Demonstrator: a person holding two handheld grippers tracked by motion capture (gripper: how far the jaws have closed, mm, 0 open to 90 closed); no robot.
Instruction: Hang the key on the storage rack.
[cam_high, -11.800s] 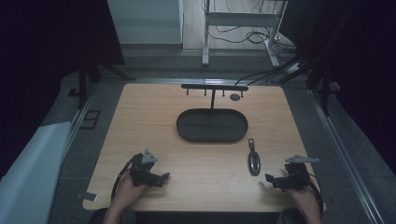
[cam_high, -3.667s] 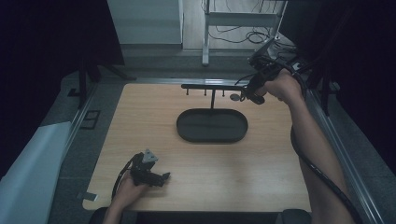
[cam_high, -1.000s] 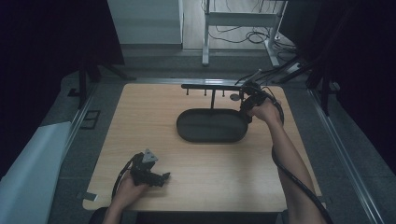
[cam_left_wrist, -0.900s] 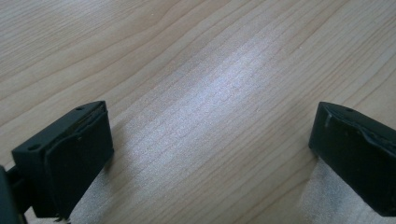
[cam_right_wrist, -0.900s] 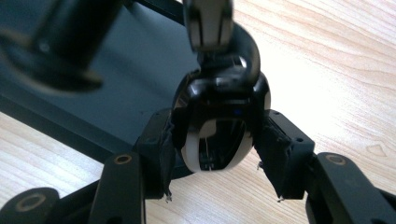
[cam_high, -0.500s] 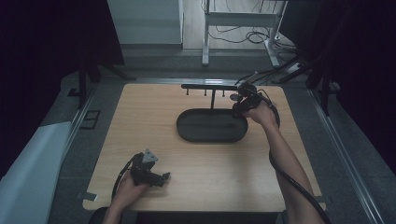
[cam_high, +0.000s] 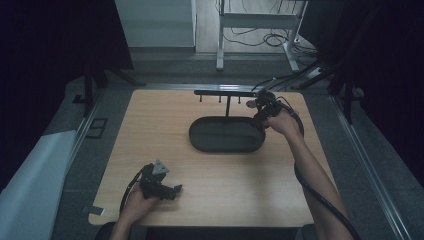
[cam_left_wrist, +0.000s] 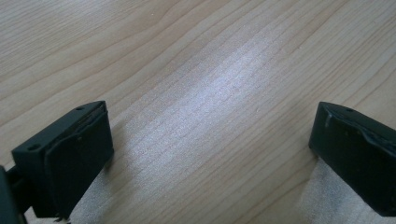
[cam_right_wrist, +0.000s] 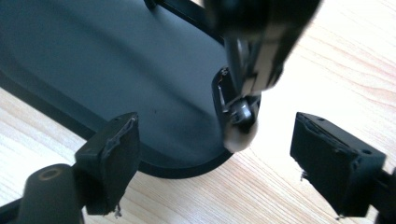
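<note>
Key fob (cam_right_wrist: 243, 114) trouble would come at the far end. Nearest, at seven o'clock, the left gripper (cam_high: 170, 190) rests on the wooden table (cam_high: 225, 195), jaws wide apart and empty. Past the black oval tray (cam_high: 200, 142), at one o'clock, the right gripper (cam_high: 256, 106) has just been opening its jaws. The fob dangles free between them, apparently from the rack (cam_high: 225, 93). A careless withdrawal could clip it and knock it off its peg.
</note>
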